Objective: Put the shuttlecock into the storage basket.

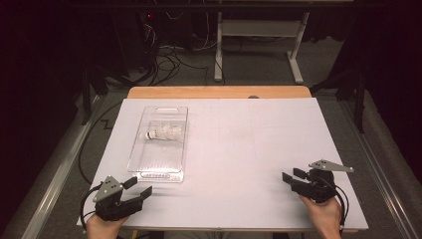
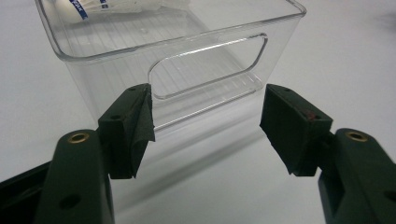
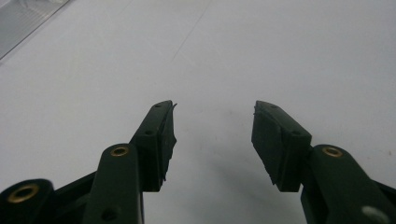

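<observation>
A clear plastic bin (image 1: pixel 160 143), long and rectangular with cut-out handles at both short ends, stands upright and open-topped on the left half of the white surface (image 1: pixel 249 149), its length running away from the near edge. Inside it, toward the far end, a white shuttlecock (image 1: pixel 163 133) lies on its side, blue-banded cork tip pointing left. In the left gripper view the bin's near handle wall (image 2: pixel 210 65) faces the camera.

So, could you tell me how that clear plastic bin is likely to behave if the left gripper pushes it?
The clear bin looks thin-walled and nearly empty, so probably light; it likely slides easily on the smooth table.
</observation>
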Available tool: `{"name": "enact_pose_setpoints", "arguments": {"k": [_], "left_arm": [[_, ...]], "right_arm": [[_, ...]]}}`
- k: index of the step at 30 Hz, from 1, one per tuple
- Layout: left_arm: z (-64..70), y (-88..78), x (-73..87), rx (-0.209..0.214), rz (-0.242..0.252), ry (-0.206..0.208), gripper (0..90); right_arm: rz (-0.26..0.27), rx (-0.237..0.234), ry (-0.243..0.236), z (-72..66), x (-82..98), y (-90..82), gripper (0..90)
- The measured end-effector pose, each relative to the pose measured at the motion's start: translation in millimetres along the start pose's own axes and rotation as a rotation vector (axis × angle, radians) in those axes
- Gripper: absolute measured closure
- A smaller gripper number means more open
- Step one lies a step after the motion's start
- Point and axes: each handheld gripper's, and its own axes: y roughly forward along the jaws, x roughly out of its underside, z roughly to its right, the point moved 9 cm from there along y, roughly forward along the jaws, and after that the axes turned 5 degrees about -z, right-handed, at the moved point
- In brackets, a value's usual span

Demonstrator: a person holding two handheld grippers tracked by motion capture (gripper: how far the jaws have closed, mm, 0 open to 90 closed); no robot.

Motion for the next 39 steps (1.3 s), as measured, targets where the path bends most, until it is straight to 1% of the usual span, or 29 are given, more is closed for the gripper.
{"name": "enact_pose_setpoints", "arguments": {"k": [11, 15, 16, 26, 29, 35, 39], "left_arm": [[-0.6, -0.1, -0.4, 0.0, 0.004, -0.007, 35.3], [-0.8, -0.4, -0.3, 0.0, 0.004, -0.008, 35.3], [-0.9, -0.4, -0.4, 0.0, 0.004, -0.009, 35.3], [-1.4, -0.1, -1.0, -0.001, 0.006, -0.012, 35.3], [-1.5, 0.2, -1.3, -0.001, 0.007, -0.013, 35.3], [-1.7, 0.3, -1.5, -0.001, 0.006, -0.012, 35.3], [-1.8, 0.6, -1.6, -0.001, 0.006, -0.012, 35.3]], "right_arm": [[0.024, 0.006, 0.012, 3.4, 4.1, -5.3, 49.1], [0.035, 0.003, 0.012, 4.3, 5.0, -7.5, 48.8], [0.039, 0.002, 0.018, 4.8, 5.5, -8.0, 48.5], [0.061, 0.015, 0.024, 11.2, 10.1, -13.0, 47.1], [0.067, 0.016, 0.034, 12.5, 10.8, -13.8, 46.6], [0.078, 0.028, 0.026, 15.6, 12.1, -15.1, 46.0], [0.081, 0.031, 0.035, 17.3, 13.6, -16.3, 45.6]]}}
